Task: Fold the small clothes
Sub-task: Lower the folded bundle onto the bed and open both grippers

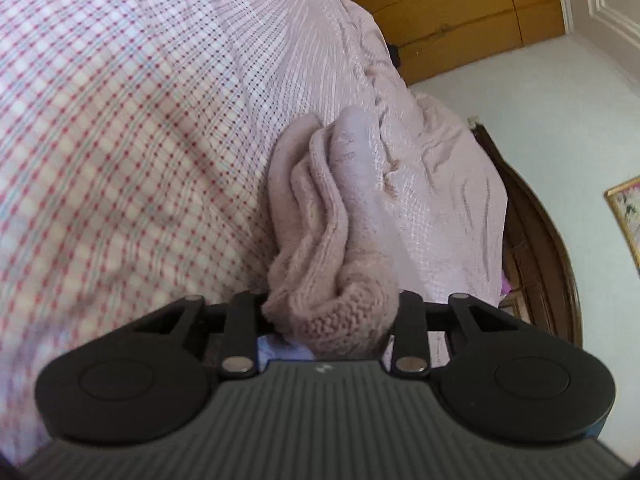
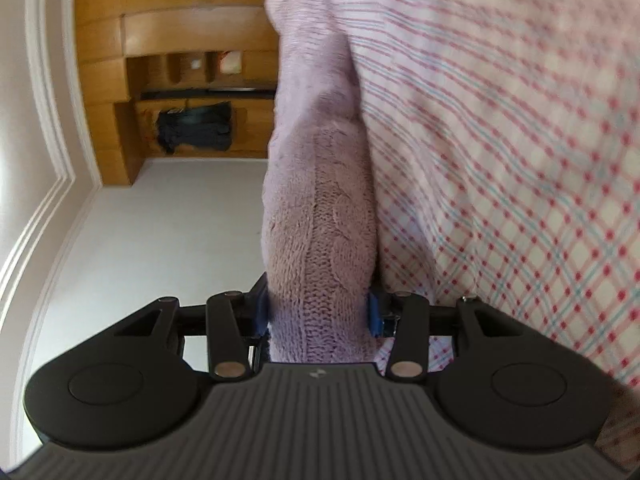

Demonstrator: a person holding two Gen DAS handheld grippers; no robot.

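Gripping bunched pink knit [image 1: 332,240] | left gripper [image 1: 330,320], right gripper [image 2: 318,316] both clamped | checked sheet [image 1: 120,140] alongside

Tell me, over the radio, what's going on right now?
Left gripper and right gripper both clamped on pink cable-knit garment. Garment bunched, unfolded, against checked bedsheet. Nothing in the way.

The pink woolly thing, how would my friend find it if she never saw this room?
Start at the big checked bedsheet with its red and blue lines. Lying against it is a bunched pale pink knitted garment, with one end in each gripper's jaws. The sheet is flat and checked; the garment is plain, thick and cable-knit.
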